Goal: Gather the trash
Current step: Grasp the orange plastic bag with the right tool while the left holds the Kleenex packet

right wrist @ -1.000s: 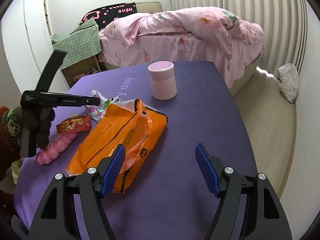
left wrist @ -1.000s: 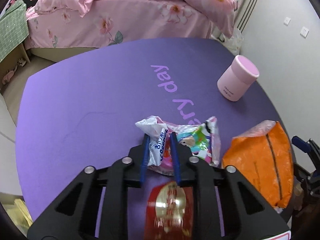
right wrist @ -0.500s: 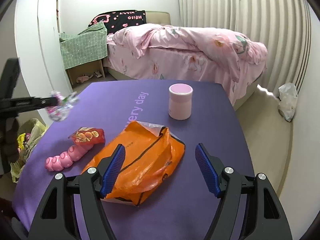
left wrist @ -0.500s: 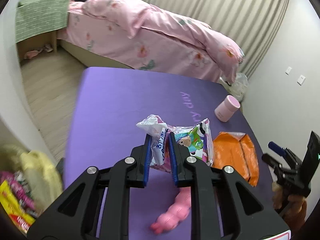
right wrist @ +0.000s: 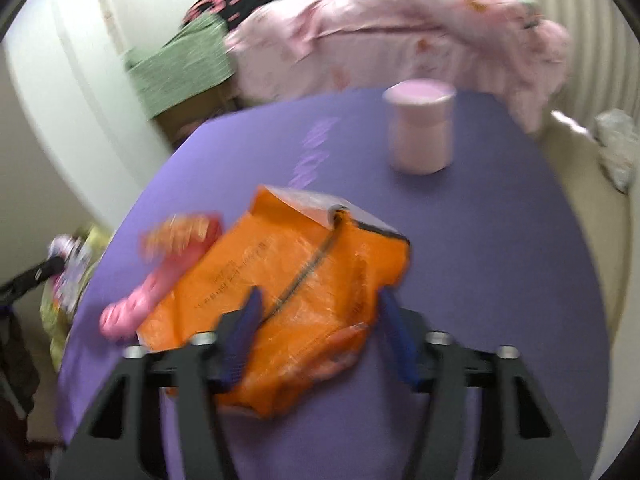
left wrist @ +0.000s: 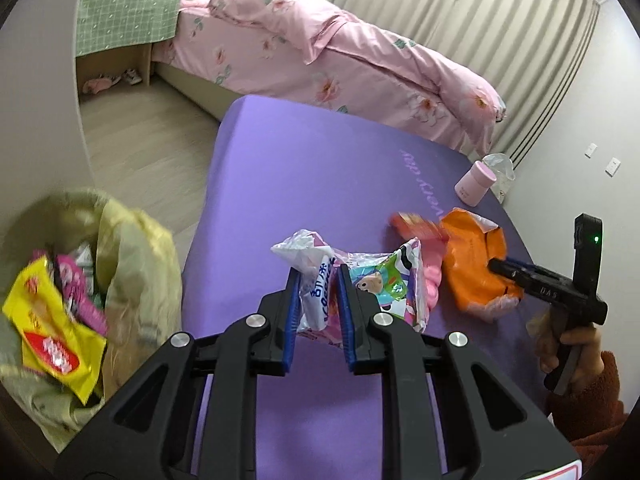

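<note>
Through the left wrist camera, my left gripper (left wrist: 318, 294) has its jaws nearly closed, clamped on a crumpled wrapper (left wrist: 352, 280) carried in the air over the near left part of the purple table (left wrist: 320, 176). The bin bag (left wrist: 120, 264) gapes off the table's left edge, below and to the left of the jaws, already holding a yellow packet (left wrist: 52, 336); to my eye the drop turns on swinging left past that edge. Far right in this view, my right gripper (left wrist: 506, 266) noses into the orange bag (left wrist: 472, 264). Through the right wrist camera, blurred, the right gripper (right wrist: 320, 332) straddles the near end of the orange bag (right wrist: 292, 292); its jaws have just been closing to about half open, with the bag between them, but I cannot tell whether the pads press it yet. The bag's long axis runs from near left to far right, slanting across the jaws. A pink toy (right wrist: 148, 300) and a red packet (right wrist: 180, 232) lie just left of it, nearer my left hand. A pink jar (right wrist: 420, 128) stands well beyond.
</note>
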Demonstrator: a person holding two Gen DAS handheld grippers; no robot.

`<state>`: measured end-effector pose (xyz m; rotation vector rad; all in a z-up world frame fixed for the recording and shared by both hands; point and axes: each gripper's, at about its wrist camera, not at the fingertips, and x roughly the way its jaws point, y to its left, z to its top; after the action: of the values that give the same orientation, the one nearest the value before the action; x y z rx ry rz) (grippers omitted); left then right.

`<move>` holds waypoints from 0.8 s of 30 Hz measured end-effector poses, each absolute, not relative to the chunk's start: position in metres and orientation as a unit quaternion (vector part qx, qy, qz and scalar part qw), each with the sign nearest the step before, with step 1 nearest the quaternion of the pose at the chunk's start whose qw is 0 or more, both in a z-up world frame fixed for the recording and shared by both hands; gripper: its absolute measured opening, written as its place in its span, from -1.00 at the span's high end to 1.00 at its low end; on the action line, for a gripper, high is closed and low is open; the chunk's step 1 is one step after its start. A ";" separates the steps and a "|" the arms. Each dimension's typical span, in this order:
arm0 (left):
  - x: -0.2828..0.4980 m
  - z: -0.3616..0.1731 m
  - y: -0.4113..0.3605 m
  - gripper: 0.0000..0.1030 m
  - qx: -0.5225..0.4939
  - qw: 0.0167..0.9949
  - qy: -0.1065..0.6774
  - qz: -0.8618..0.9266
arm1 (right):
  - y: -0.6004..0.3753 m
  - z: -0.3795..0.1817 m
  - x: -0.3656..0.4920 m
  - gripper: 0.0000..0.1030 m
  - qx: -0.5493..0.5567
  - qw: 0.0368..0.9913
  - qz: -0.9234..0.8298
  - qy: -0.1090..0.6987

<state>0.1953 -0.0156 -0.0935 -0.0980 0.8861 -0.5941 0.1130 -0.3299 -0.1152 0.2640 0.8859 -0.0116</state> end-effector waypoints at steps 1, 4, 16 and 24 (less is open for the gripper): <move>0.193 -0.096 -0.014 0.67 -0.046 0.859 0.425 -0.282 | -0.325 -0.118 0.112 0.35 0.126 0.892 0.008 0.433; 0.187 -0.102 -0.013 0.67 -0.042 0.856 0.430 -0.283 | -0.311 -0.120 0.102 0.67 0.116 0.889 0.039 0.441; 0.176 -0.093 -0.011 0.67 -0.053 0.860 0.415 -0.292 | -0.339 -0.080 0.058 0.83 0.086 0.911 -0.014 0.404; 0.170 -0.091 -0.004 0.67 -0.054 0.861 0.413 -0.291 | -0.345 -0.060 0.059 0.82 0.096 0.921 -0.033 0.376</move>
<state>0.1696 -0.0045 -0.0915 -0.1134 0.8666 -0.6104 0.0590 -0.3446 -0.0602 0.1977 0.7716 -0.0680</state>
